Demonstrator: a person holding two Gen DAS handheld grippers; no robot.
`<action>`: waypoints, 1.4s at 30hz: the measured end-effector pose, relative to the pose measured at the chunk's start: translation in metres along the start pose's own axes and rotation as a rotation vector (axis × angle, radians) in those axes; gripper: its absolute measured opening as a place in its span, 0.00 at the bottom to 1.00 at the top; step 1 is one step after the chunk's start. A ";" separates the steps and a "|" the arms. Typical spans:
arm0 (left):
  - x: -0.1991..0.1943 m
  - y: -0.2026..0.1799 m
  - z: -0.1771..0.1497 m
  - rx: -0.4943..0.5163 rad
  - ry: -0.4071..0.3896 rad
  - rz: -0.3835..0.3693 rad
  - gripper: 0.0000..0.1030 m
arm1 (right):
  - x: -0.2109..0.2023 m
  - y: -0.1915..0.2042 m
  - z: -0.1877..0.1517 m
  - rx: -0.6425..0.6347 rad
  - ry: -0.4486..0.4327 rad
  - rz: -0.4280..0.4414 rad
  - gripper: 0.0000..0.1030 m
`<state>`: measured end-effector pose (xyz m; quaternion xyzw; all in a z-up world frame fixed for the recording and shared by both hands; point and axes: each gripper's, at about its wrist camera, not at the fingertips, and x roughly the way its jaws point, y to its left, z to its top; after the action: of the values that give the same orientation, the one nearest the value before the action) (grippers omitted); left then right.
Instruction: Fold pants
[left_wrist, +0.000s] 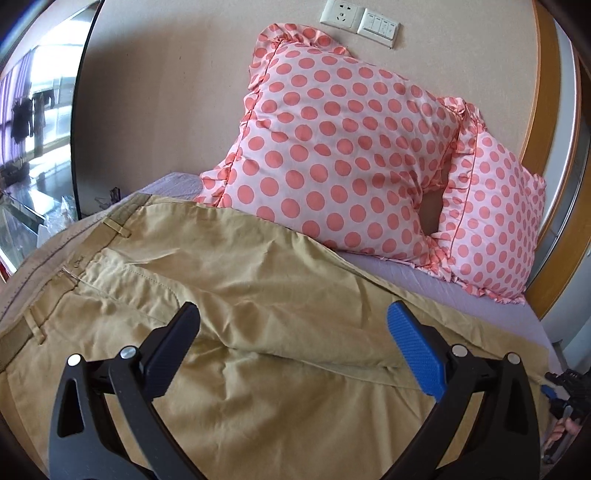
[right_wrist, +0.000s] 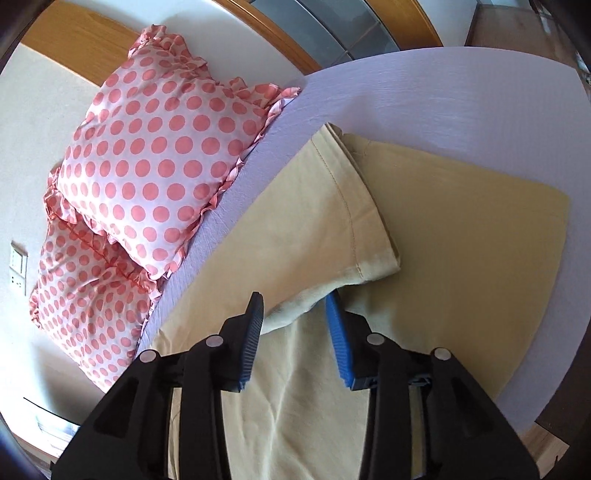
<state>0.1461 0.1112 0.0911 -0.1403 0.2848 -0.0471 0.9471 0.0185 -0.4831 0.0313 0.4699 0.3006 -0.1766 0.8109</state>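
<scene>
Khaki pants fill the lower frame on our bed. Left claw hovers wide apart; right claw stands apart around a leg hem, which might slip and rumple our fold.

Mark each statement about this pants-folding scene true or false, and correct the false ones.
1. The pants are khaki. True.
2. The left gripper is shut on the waistband. False: it is open above the fabric, holding nothing.
3. Two polka-dot pillows lean at the head of the bed. True.
4. The sheet is dark green. False: it is pale lilac.
5. The right gripper is open near a trouser-leg hem. True.
6. The pillows lie on top of the pants. False: they sit beside them on the sheet.
</scene>
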 end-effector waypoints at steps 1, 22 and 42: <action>0.006 0.006 0.004 -0.033 0.017 -0.023 0.98 | 0.004 -0.001 0.002 0.012 -0.008 0.013 0.36; 0.157 0.064 0.069 -0.376 0.284 0.059 0.08 | -0.039 -0.031 0.021 0.021 -0.197 0.313 0.02; -0.099 0.095 -0.119 -0.352 0.188 0.047 0.07 | -0.074 -0.086 0.003 0.042 -0.233 0.174 0.02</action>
<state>-0.0009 0.1901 0.0203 -0.2917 0.3790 0.0128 0.8781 -0.0851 -0.5282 0.0244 0.4873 0.1590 -0.1654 0.8425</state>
